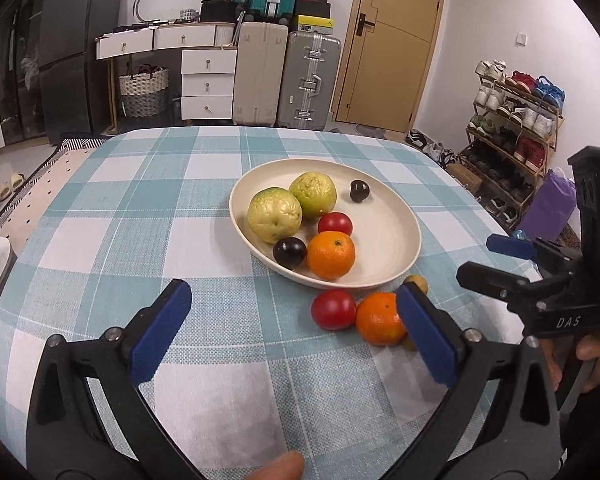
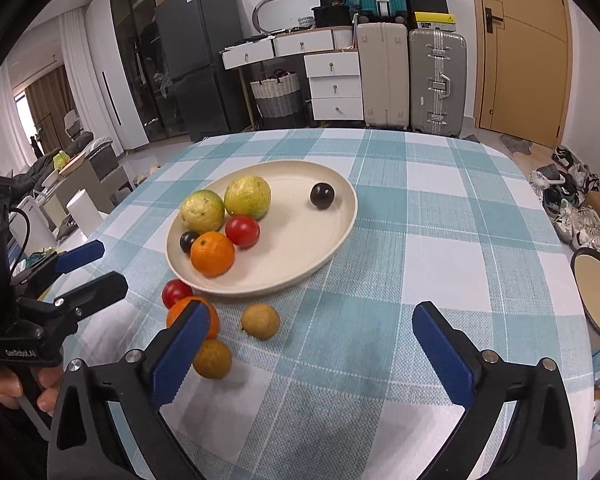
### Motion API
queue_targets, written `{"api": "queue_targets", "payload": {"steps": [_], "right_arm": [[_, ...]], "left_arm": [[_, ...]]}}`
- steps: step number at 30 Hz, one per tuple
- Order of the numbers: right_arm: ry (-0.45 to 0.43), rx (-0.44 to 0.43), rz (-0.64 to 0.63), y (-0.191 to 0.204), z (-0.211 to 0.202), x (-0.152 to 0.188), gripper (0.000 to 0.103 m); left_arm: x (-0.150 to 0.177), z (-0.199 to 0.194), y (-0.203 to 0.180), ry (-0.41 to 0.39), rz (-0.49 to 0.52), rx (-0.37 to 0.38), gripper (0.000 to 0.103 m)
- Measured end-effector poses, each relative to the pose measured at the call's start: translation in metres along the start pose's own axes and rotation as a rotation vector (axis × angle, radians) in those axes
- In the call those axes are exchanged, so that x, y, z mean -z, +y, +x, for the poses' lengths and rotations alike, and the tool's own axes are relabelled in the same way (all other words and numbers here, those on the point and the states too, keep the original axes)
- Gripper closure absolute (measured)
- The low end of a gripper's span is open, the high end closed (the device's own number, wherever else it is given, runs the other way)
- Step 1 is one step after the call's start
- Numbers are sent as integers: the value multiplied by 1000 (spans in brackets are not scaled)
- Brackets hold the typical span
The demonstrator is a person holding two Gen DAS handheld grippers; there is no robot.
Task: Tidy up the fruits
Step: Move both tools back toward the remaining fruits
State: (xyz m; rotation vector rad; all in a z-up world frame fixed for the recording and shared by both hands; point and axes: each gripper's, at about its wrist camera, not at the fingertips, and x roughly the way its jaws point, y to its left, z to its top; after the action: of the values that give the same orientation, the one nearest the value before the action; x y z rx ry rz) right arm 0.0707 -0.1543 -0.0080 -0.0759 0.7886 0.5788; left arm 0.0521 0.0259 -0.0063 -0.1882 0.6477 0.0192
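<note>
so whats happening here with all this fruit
A person holds a two-finger tool in each hand over a checked tablecloth, sorting fruit onto a cream plate. Six pieces already lie on the plate. A tomato, an orange and two brownish fruits still wait on the cloth. The left tool and right tool are both open and empty.

White walls, a tan door (image 1: 388, 40), white drawers (image 1: 207, 84), stacked suitcases (image 1: 284, 76) — dark fridge (image 2: 188, 60) and a shoe rack (image 1: 512, 128).
</note>
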Motion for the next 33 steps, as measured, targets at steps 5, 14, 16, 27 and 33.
{"api": "queue_targets", "payload": {"steps": [5,14,16,27,33], "right_arm": [[7,4,-5,1,-1,8,0],[22,-2,-8,5,0,14,0],[26,-4,-15,7,0,15,0],[54,-34,-39,15,6,21,1],[62,-82,-58,22,6,22,6]], "left_arm": [[4,-6,0,-14,-4,12,1],[9,-4,-3,-12,10,-6,1],[9,-4,-3,-12,11,-9,1],[11,0,-3,11,19,5,1],[12,0,-3,15,20,8,1]]}}
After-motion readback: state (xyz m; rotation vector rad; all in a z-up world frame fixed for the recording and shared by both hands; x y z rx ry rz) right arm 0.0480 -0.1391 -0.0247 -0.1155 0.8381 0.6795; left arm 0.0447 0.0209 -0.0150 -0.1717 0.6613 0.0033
